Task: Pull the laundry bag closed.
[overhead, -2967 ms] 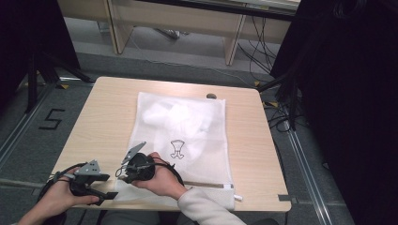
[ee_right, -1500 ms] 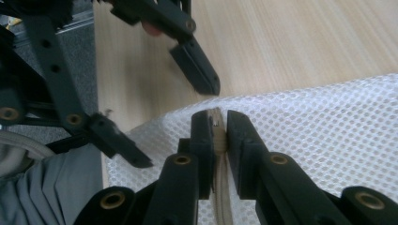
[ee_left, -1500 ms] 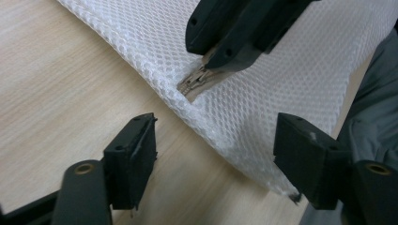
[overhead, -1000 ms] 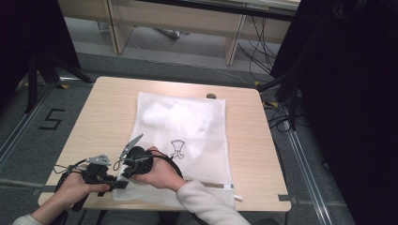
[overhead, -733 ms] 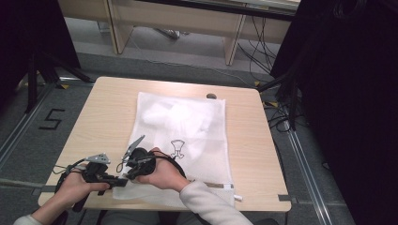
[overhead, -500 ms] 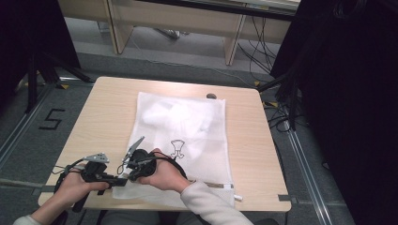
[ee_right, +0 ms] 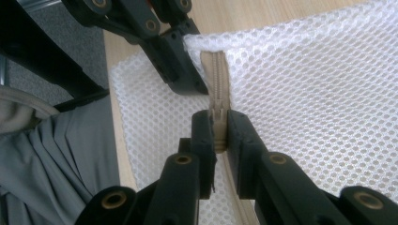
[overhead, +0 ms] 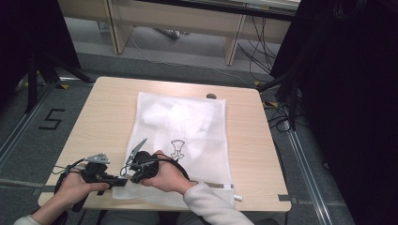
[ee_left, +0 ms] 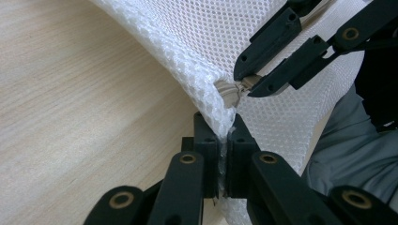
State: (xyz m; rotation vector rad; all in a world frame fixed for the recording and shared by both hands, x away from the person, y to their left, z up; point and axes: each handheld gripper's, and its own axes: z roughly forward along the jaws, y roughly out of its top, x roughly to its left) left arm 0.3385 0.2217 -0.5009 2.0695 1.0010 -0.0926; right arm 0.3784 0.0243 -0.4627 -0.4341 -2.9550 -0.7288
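A white mesh laundry bag (overhead: 180,136) with a small black emblem lies flat on the light wooden table (overhead: 103,112), reaching from mid-frame to the lower edge in the high view. Its beige zipper (ee_right: 217,89) runs up the middle of the right gripper view. There the right gripper (ee_right: 218,131) has its jaws closed on the zipper's slider. In the left gripper view, the left gripper (ee_left: 224,140) pinches the bag's mesh corner just below the zipper's end, jaws pressed together.

The high view shows both hands at the lower left of the frame, the left hand (overhead: 77,185) beside the right hand (overhead: 166,176); the zipper grip is too small to make out there. Three seconds ago the left gripper sat apart from the bag's corner; it has since closed in beside the right one.
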